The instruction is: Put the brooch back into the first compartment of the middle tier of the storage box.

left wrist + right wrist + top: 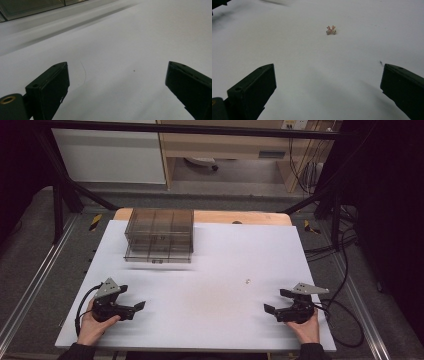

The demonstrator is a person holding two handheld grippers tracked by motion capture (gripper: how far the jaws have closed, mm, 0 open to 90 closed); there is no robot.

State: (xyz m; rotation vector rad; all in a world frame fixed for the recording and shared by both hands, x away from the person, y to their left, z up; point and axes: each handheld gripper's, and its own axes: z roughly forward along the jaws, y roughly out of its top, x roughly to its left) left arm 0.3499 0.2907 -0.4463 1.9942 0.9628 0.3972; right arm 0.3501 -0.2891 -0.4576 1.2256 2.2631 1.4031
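A tiny sparkly cross-shaped trinket [247, 281] lies on the white table top [210, 270], right of centre. In the right gripper view the trinket [331, 30] sits well ahead of the jaws, apart from them. My right gripper [278, 301] rests at the front right, held by a hand, open and empty; my right gripper [328, 82] has only bare table between its jaws. At the front left my left gripper [133, 298] is open with nothing in it; my left gripper [117, 80] faces the white surface.
A smoky transparent drawer box [160, 235] stands at the back left of the table; its lower edge [30, 7] appears far off in the left gripper view. Black frame posts and cables [345, 285] flank the table.
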